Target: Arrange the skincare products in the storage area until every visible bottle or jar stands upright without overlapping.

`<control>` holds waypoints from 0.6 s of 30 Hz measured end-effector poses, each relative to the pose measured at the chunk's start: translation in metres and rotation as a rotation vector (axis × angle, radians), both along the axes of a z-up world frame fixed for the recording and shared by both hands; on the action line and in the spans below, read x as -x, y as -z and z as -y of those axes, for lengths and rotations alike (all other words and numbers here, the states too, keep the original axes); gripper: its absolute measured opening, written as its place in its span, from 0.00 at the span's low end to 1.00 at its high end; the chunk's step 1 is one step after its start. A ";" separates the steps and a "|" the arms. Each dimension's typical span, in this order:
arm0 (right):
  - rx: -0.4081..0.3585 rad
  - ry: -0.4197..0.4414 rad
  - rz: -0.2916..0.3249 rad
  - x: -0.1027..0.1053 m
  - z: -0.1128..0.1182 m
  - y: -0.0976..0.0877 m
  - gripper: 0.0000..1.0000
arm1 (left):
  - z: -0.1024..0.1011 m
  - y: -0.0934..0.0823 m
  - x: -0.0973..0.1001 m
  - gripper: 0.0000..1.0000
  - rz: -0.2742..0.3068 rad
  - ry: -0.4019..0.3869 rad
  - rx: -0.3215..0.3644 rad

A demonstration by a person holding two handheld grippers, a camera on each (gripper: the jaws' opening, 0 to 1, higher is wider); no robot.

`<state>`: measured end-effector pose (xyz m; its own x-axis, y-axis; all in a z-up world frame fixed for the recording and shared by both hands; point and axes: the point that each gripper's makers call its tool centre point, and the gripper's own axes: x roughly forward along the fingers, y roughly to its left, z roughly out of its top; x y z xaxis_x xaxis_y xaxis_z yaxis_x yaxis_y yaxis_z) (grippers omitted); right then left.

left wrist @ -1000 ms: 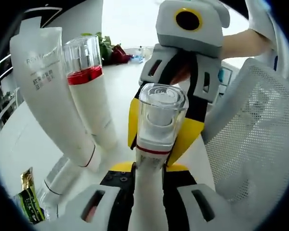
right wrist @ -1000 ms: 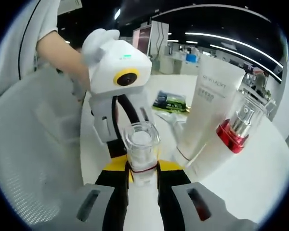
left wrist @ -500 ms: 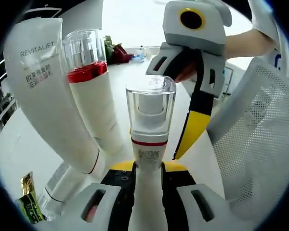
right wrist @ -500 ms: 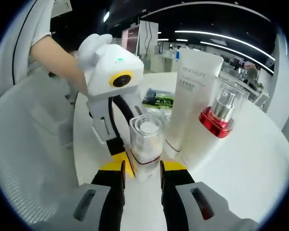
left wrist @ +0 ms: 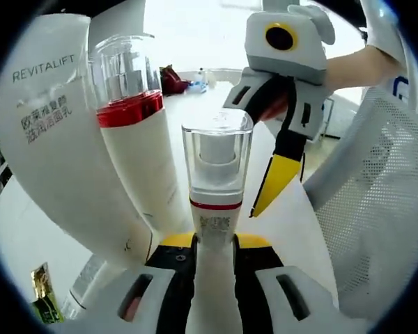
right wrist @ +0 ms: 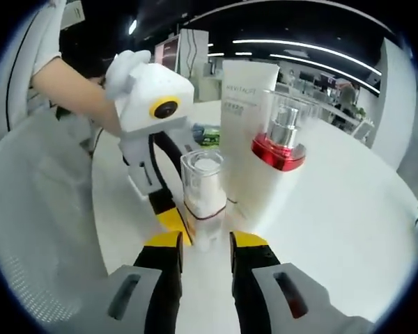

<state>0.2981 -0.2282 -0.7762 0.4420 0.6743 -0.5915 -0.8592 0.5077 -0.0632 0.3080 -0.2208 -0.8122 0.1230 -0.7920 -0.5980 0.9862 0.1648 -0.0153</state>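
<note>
Right gripper [right wrist: 202, 240] has let go and drawn back, leaving the small bottle [left wrist: 216, 181] pinched by the left gripper [left wrist: 214, 243] alone.

It stands upright between the left jaws on the white table [right wrist: 334, 209], just beside the red-collared pump bottle [left wrist: 136, 146] and the tall tube [left wrist: 52, 139], both upright. The right jaws are spread, the bottle just ahead of their tips. By my reckoning the job is nearly done: the bottle needs releasing, and something clear looks to be lying flat by the green packet [left wrist: 45, 303], too blurred to name.
</note>
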 end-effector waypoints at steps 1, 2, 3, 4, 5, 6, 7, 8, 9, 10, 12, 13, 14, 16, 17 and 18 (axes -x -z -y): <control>-0.001 0.007 0.000 -0.001 0.000 0.001 0.26 | 0.001 0.000 -0.001 0.17 0.001 0.005 0.000; -0.001 0.011 0.000 -0.001 0.001 0.002 0.26 | 0.002 0.000 -0.002 0.17 0.002 0.006 0.000; 0.000 0.021 -0.002 -0.002 0.001 0.003 0.26 | 0.003 0.000 -0.003 0.17 0.002 0.008 0.001; 0.000 0.024 -0.003 -0.002 0.001 0.003 0.26 | 0.004 0.000 -0.003 0.17 0.003 0.011 0.003; -0.002 0.034 -0.007 -0.002 0.002 0.004 0.26 | 0.005 0.000 -0.004 0.17 0.004 0.015 0.004; -0.004 0.040 -0.008 -0.002 0.002 0.005 0.26 | 0.006 0.000 -0.005 0.17 0.004 0.016 0.004; -0.006 0.046 -0.010 -0.002 0.002 0.005 0.26 | 0.006 0.000 -0.005 0.17 0.004 0.018 0.004; -0.012 0.053 -0.013 -0.003 0.003 0.007 0.26 | 0.007 -0.001 -0.005 0.17 0.006 0.020 0.004; -0.014 0.058 -0.015 -0.003 0.003 0.007 0.26 | 0.008 -0.001 -0.005 0.17 0.005 0.020 0.004; -0.013 0.062 -0.017 -0.003 0.004 0.007 0.26 | 0.008 -0.001 -0.005 0.17 0.003 0.020 0.006; -0.012 0.066 -0.021 -0.003 0.005 0.008 0.26 | 0.009 -0.001 -0.005 0.17 0.001 0.020 0.008; -0.012 0.067 -0.022 -0.002 0.006 0.008 0.26 | 0.009 -0.001 -0.005 0.17 -0.001 0.018 0.008; -0.011 0.068 -0.023 -0.002 0.006 0.009 0.26 | 0.009 -0.001 -0.005 0.17 -0.003 0.017 0.009; -0.010 0.070 -0.025 -0.002 0.008 0.009 0.26 | 0.008 -0.002 -0.005 0.18 -0.007 0.009 0.014; -0.010 0.070 -0.026 -0.002 0.008 0.009 0.26 | 0.008 -0.003 -0.006 0.18 -0.009 0.005 0.017; -0.012 0.072 -0.028 -0.002 0.008 0.009 0.26 | 0.008 -0.004 -0.006 0.18 -0.011 0.003 0.021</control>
